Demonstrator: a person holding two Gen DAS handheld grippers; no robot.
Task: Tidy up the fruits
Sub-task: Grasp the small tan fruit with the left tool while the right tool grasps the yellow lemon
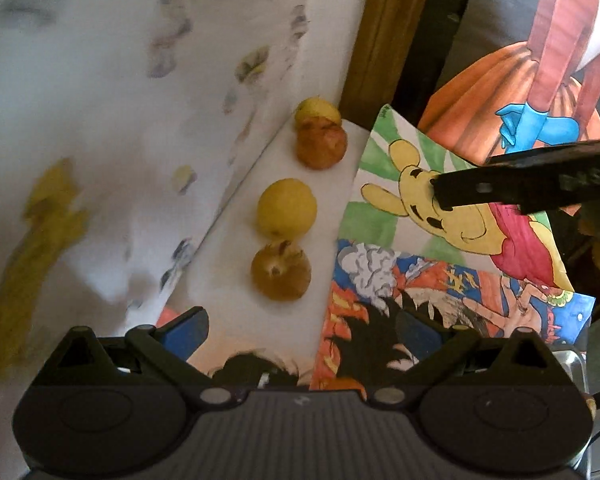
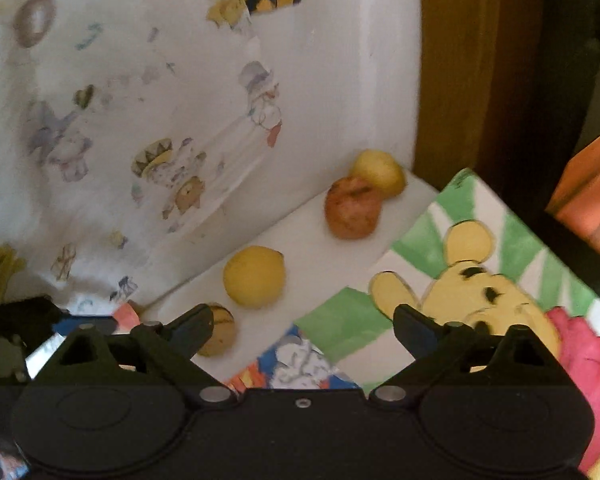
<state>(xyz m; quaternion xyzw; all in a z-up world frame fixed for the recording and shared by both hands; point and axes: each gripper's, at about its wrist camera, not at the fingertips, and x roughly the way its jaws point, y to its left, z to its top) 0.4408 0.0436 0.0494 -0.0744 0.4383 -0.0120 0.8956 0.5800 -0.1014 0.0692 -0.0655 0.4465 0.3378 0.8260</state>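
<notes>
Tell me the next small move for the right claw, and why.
Probably ease the right claw down and left onto the nearest brown fruit: its jaws are open and empty, and that fruit sits just beyond its left finger.

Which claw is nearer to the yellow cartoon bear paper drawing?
Right. The right claw hangs over the bear drawing, one finger crossing the bear's face; the left claw sits farther back, at the neighbouring comic drawing.
</notes>
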